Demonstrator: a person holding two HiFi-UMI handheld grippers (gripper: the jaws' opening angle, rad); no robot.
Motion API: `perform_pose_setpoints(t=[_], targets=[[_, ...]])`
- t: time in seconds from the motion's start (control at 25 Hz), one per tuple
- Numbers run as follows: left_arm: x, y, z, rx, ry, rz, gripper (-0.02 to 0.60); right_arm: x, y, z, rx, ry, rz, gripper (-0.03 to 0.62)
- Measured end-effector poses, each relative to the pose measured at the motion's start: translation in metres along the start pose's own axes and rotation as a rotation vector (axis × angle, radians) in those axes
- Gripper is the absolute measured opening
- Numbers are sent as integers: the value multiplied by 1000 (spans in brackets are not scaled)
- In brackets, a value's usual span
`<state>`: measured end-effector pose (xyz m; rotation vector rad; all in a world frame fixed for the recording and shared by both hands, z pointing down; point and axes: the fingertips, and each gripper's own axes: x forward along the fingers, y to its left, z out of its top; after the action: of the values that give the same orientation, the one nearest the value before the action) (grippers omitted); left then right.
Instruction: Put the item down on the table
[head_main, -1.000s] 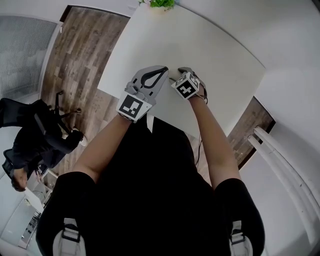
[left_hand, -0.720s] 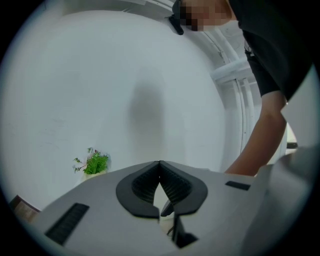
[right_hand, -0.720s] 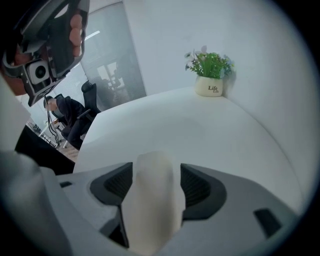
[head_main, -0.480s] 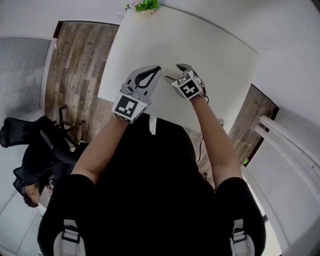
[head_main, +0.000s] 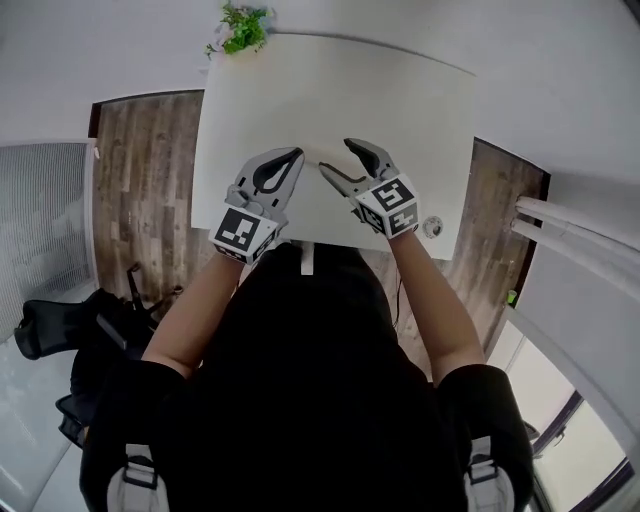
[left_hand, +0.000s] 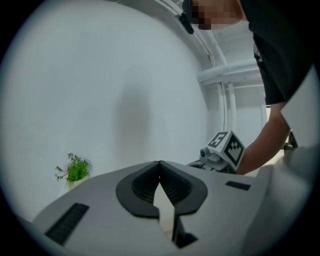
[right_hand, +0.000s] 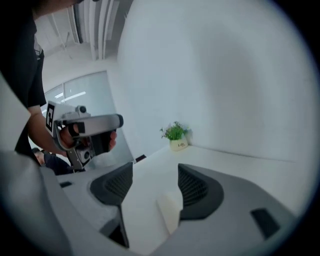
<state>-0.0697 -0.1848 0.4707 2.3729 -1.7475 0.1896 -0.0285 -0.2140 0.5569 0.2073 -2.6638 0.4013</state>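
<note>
Only writing in sight was a tiny label on the pot (right_hand: 179, 145) under the plant (head_main: 240, 30) — too small to read. The right gripper (head_main: 335, 155) had its jaws wide apart, with the pale item (right_hand: 170, 212) between them, just beside one pad and not squeezed, apparently on the table (head_main: 400, 110). The left gripper (head_main: 297, 153) was pinched together on nothing. Both hung near the table's near edge — plenty of bare top ahead, out to the plant in the far left corner.

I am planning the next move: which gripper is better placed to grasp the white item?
Probably the right gripper: it is open, with the white item between its jaws. The left gripper is shut.
</note>
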Motion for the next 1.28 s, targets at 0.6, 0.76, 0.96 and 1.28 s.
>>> perform_pose_setpoints(t=[0.6, 0.76, 0.96, 1.28], targets=[[-21, -64, 89, 58, -109, -194, -6, -147, 45, 97, -97, -372, -264, 196], [-34, -73, 111, 70, -165, -204, -6, -163, 64, 110, -143, -406, -290, 163], [-40, -81, 127, 78, -199, -232, -6, -182, 77, 131, -174, -458, -325, 68], [-53, -84, 145, 117, -243, -249, -6, -192, 93, 156, -195, -492, -348, 23]])
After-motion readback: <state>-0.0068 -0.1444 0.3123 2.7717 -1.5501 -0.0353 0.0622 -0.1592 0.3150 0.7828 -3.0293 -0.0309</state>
